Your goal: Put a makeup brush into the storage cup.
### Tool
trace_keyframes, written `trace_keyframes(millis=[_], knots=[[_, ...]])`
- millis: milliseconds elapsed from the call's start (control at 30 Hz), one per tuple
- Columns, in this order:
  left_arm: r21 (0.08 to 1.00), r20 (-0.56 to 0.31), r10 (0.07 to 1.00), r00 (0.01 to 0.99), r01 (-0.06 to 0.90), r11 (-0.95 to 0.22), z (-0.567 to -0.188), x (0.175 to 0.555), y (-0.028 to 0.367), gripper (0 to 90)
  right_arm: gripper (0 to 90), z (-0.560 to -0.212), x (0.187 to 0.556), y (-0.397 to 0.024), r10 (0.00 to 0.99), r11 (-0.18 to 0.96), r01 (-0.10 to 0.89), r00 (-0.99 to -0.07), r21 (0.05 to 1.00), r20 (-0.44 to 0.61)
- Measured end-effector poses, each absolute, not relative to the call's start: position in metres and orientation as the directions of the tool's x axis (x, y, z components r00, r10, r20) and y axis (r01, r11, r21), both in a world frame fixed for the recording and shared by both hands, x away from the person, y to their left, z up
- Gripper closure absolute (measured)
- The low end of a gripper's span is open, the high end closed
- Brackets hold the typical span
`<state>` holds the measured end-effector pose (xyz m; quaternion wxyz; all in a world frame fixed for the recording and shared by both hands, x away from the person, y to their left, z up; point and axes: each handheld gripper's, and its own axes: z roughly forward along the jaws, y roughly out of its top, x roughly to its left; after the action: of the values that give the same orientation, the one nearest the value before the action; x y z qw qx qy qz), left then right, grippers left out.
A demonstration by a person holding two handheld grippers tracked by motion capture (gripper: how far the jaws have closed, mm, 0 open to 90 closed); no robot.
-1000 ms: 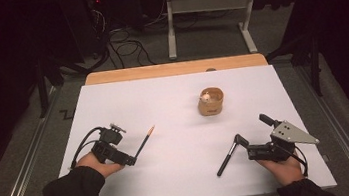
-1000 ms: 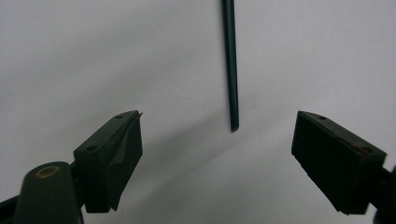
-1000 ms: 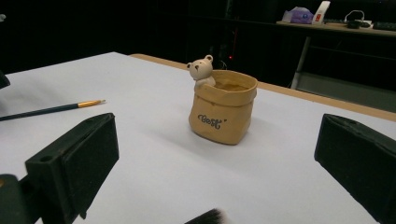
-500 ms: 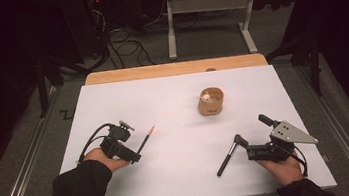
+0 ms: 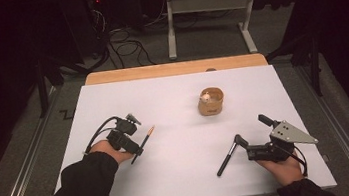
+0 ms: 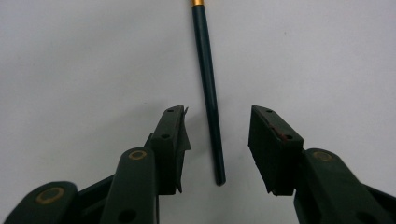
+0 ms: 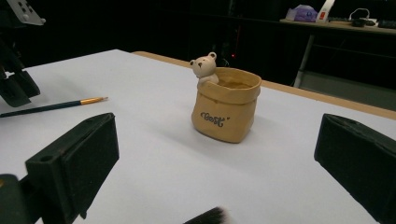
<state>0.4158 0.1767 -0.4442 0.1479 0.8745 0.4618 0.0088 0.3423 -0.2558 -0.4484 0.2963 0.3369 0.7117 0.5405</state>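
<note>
In the lower left of the high view the left gripper (image 5: 136,150) sits at the near end of a thin dark brush (image 5: 145,138) that lies flat on the white table (image 5: 173,103). In the left gripper view the brush (image 6: 208,98) runs up the middle of the frame, its butt end between the two jaws, which have just been closing but stand apart with a gap on either side, not yet pressing on it. The catch is only at the very tail (a thin round handle), so the brush could roll or skid out as the jaws meet, or pivot and droop once lifted. In the lower right, the right gripper (image 5: 241,146) rests on the table with its jaws wide apart, a second, black brush (image 5: 226,161) just by it. The bear pot (image 5: 211,100) stands well apart, upper centre right; a swinging brush could miss its mouth.
</note>
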Motion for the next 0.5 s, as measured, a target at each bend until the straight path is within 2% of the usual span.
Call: trace_keyframes(millis=[167,500], knots=[[0.250,-0.124,0.816,0.565,0.813,-0.525,-0.4477,0.4196,0.1774,65.7,0.3,-0.4484,0.3423,-0.2558,0.798,0.191,0.157,-0.599,0.969,-0.060],[0.231,-0.120,0.803,0.583,0.804,-0.548,-0.4507,0.4194,0.1729,71.8,0.4,-0.4484,0.3418,-0.2549,0.798,0.191,0.159,-0.600,0.969,-0.059]])
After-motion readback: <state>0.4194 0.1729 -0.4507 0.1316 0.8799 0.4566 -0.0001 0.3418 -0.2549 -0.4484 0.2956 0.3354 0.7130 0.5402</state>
